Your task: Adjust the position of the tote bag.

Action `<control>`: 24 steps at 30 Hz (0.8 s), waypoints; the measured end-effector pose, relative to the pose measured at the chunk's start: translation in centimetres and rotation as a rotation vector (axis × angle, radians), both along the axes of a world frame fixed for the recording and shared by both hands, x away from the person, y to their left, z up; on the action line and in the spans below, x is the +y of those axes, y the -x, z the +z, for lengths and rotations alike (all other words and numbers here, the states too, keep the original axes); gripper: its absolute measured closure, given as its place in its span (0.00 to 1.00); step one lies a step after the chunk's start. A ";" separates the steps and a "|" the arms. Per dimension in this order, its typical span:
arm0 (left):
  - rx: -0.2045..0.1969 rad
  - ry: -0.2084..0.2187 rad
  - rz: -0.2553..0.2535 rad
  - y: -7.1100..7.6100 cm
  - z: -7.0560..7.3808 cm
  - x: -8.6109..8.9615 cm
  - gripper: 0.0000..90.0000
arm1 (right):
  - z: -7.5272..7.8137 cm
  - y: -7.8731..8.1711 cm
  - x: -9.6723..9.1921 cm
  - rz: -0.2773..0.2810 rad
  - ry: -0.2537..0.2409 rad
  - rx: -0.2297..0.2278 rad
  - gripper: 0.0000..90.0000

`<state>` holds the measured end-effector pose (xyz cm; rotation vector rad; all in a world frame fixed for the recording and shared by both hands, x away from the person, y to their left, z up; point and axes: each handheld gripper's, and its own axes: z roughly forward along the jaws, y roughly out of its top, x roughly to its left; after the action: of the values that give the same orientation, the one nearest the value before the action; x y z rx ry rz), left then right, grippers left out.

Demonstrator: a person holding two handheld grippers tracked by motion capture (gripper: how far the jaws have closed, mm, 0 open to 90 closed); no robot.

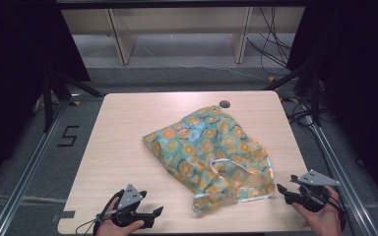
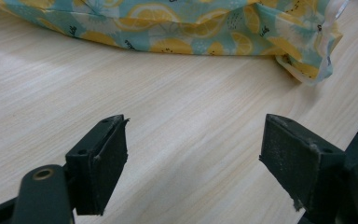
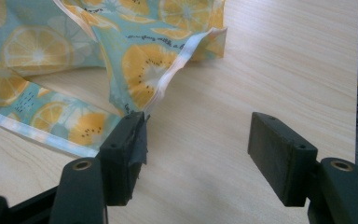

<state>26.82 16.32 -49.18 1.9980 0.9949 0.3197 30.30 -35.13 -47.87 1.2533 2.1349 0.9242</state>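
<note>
Item: crumpled turquoise cloth bag with orange citrus print (image 1: 211,150), lying unfolded at mid-worktop on the pale wooden worktop (image 1: 123,142). Left gripper (image 1: 152,214) and right gripper (image 1: 281,189): jaws released, nothing grasped. Handling judged not yet begun; all work remains.

The left gripper (image 2: 193,154) hung low over the pale wooden table (image 2: 177,121) with its two black jaws spread wide and nothing between them, while the lemon-print cloth (image 2: 191,28) lay crumpled beyond them, its white-edged corner drooping at the right.
</note>
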 end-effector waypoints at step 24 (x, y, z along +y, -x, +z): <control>-0.017 -0.004 0.003 -0.8 0.5 0.4 0.32 | 1.0 -1.9 0.4 0.038 -0.038 -0.025 0.44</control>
<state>27.60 16.69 -48.72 1.9946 0.9871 0.3397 32.19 -34.69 -46.84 1.2163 2.1382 0.9952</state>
